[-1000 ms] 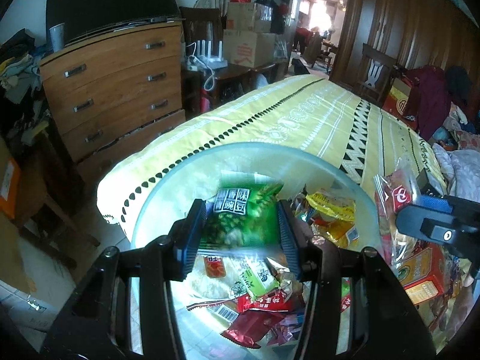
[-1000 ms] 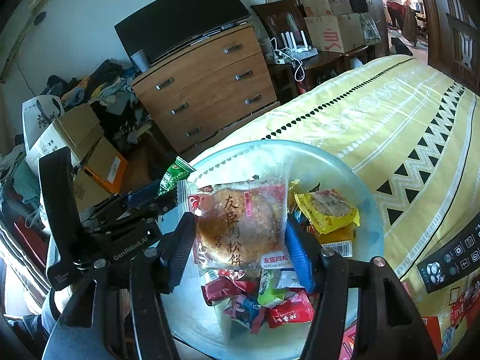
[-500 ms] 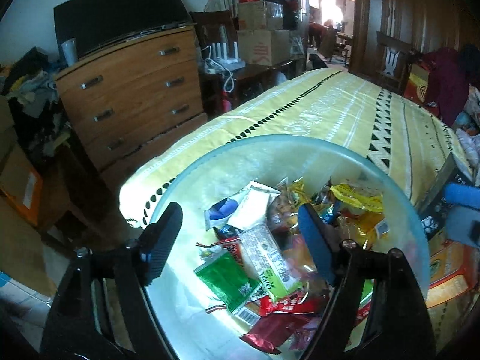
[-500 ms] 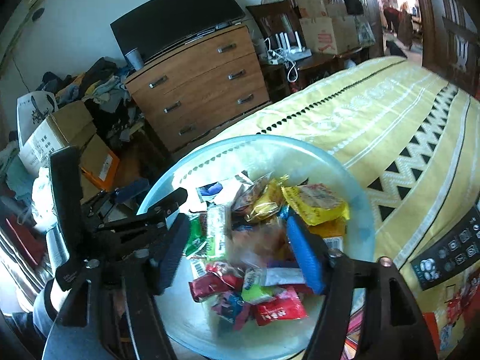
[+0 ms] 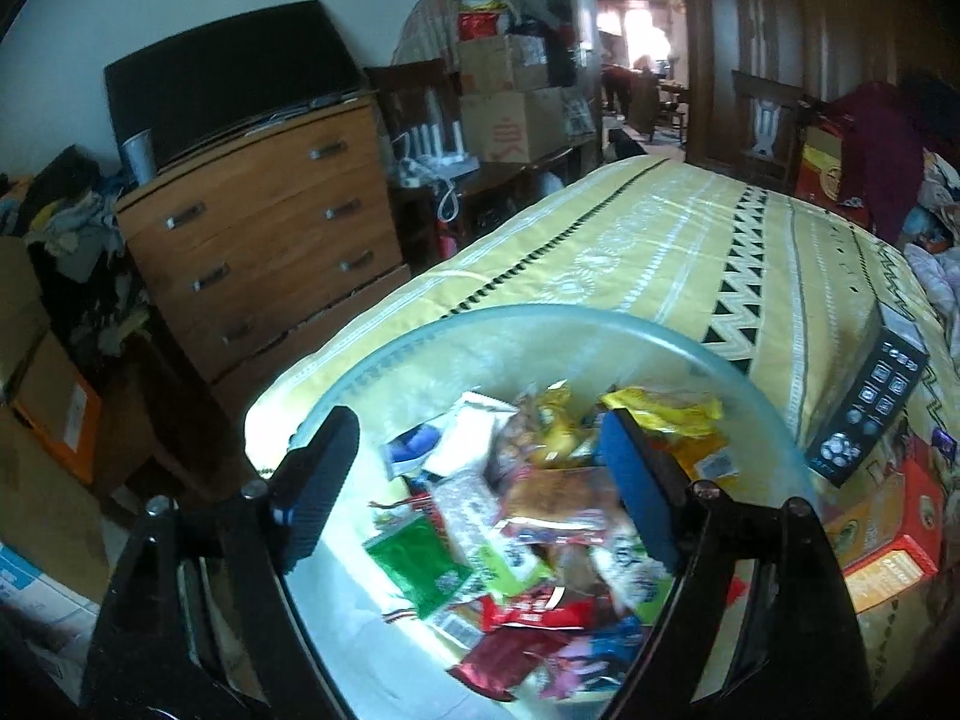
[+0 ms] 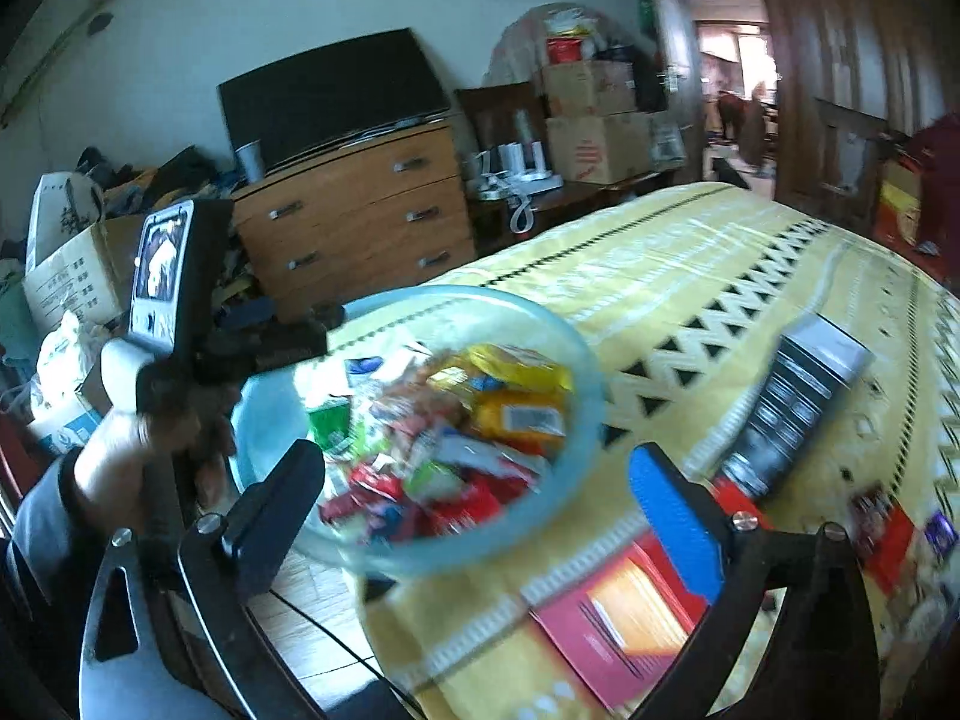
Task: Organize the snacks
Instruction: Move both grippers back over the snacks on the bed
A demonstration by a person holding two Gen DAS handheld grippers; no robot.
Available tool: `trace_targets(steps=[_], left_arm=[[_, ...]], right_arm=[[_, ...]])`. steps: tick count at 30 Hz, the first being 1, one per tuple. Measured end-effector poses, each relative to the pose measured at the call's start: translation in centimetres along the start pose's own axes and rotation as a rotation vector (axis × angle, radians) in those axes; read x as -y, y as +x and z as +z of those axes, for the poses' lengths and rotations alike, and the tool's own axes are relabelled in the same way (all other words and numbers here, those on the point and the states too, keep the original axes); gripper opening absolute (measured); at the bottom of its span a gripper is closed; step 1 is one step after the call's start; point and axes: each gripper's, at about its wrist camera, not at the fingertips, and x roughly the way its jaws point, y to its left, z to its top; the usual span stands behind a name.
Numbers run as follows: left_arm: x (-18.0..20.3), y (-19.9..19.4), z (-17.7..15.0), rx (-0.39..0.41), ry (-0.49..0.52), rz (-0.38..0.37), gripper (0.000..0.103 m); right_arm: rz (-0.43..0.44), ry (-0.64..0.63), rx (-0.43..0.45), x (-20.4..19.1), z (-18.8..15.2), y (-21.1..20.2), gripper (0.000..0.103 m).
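So, table (image 6: 690,252): yellow cloth, big bowl at its near corner.
Bowl (image 5: 756,384): full of snacks (image 5: 540,492).
Red box (image 6: 624,618): flat on the cloth, right under the right gripper (image 6: 474,522) (nearer hand, spread wide, holding nothing).
Left gripper (image 5: 474,492): over the bowl, spread wide too, holding nothing.
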Motion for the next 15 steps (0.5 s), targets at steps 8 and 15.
trace_targets(steps=[8, 15], left_arm=[[8.5, -5.6, -0.6, 0.116, 0.111, -0.161, 0.084], [21.1, -10.3, -5.5, 0.108, 0.304, -0.510, 0.092]], right_arm=[[-0.150, 0.115, 0.062, 10.1, -5.2, -8.1, 0.099], [-0.364, 0.418, -0.064, 30.0, -10.6, -10.4, 0.069]])
